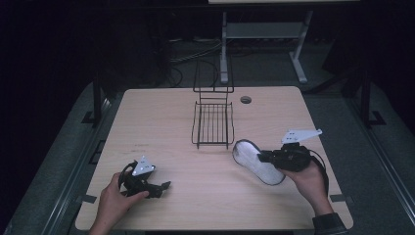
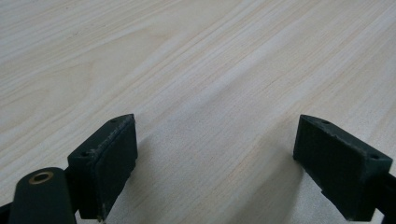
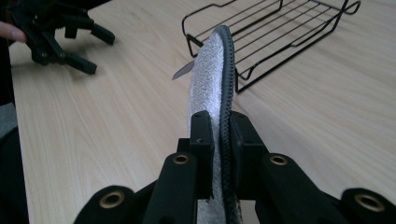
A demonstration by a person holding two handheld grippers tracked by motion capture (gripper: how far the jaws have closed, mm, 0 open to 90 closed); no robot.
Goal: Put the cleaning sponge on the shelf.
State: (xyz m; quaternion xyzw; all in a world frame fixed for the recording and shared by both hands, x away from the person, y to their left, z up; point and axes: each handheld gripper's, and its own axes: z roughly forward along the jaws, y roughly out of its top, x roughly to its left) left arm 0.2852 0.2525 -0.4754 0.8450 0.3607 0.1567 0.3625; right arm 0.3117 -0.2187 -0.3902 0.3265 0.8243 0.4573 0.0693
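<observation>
A white insole with a black rim (image 1: 256, 162) is held tilted just above the table at the right. My right gripper (image 1: 264, 156) is shut on its edge; in the right gripper view the two black jaws clamp the insole (image 3: 210, 79) on edge, its far end pointing toward the wire rack (image 3: 280, 32). My left gripper (image 1: 164, 188) rests low at the front left of the table, held by a hand. In the left gripper view its pads (image 2: 109, 158) stand wide apart over bare wood with nothing between them.
A black wire rack (image 1: 213, 125) stands at the table's middle back, with a taller wire frame (image 1: 214, 73) behind it. A round cable hole (image 1: 245, 99) lies to its right. A desk frame (image 1: 264, 34) stands beyond the table.
</observation>
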